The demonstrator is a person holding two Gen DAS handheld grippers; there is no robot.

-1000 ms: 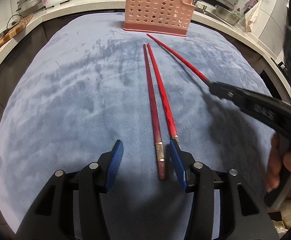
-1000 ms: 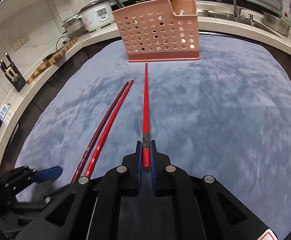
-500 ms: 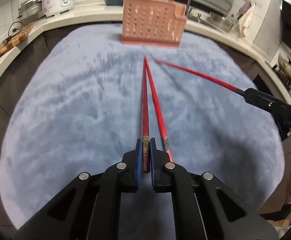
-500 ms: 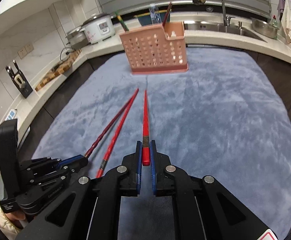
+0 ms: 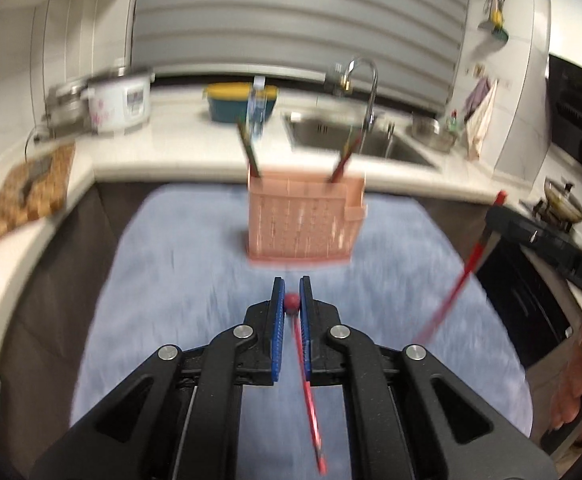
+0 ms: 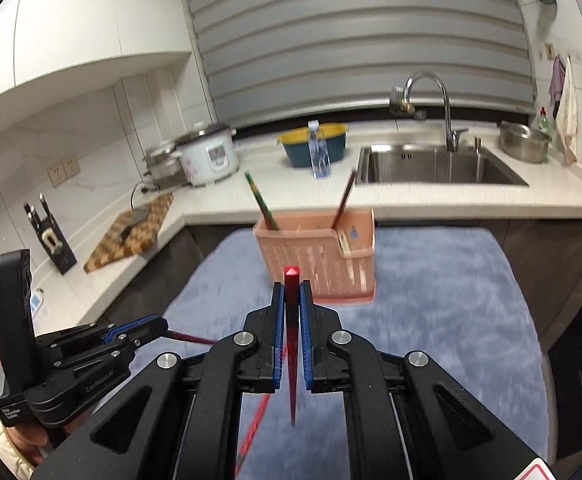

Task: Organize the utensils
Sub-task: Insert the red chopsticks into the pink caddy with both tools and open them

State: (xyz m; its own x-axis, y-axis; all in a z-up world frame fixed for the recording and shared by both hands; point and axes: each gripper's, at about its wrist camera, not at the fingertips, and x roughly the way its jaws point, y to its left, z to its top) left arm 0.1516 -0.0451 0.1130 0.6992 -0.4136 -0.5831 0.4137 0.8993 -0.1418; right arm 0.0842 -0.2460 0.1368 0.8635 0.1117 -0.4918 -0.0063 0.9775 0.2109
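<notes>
Both chopsticks have come up off the blue mat (image 6: 451, 320) to hang tip-down, left gripper (image 5: 291, 300) and right gripper (image 6: 291, 300) each clenched near a thick end, short of the pink basket (image 6: 319, 264); light, stiff, slippery, they could swivel.

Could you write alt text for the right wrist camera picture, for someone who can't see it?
The right gripper, jaws shut on a red chopstick, hangs over a blue cloth facing a pink utensil basket. The left gripper holds another chopstick.
</notes>
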